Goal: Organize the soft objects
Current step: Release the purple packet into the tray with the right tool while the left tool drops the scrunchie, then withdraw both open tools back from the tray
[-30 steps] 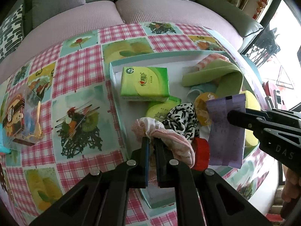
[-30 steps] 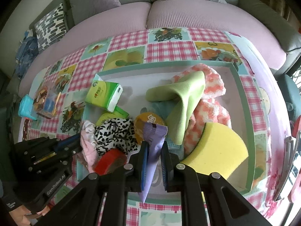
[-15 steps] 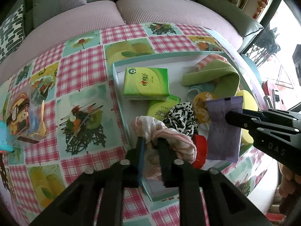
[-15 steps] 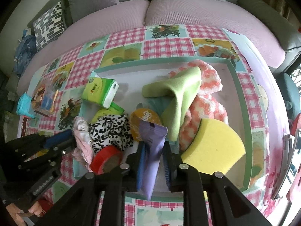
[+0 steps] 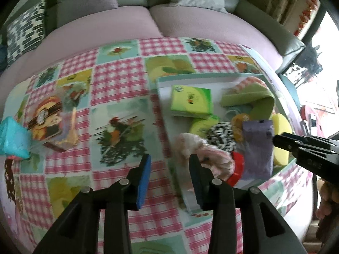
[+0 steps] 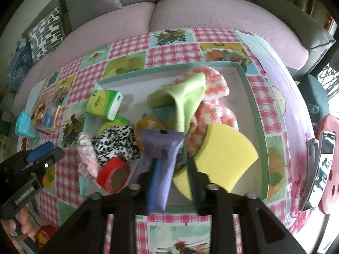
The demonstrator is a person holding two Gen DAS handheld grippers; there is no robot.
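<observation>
Soft things fill the shallow tray (image 6: 257, 114) in the middle of the right wrist view; the pink cloth (image 5: 208, 156) (crumpled, fluffy) was pinched a second ago, but now the left gripper (image 5: 169, 165) is opening with nothing between its blue pads, low in its frame; the right gripper (image 6: 172, 171) is opening too, and the flat purple pouch (image 6: 162, 148) still sits between its fingers; a yellow sponge (image 6: 226, 154) is squishy and wedge-shaped.
</observation>
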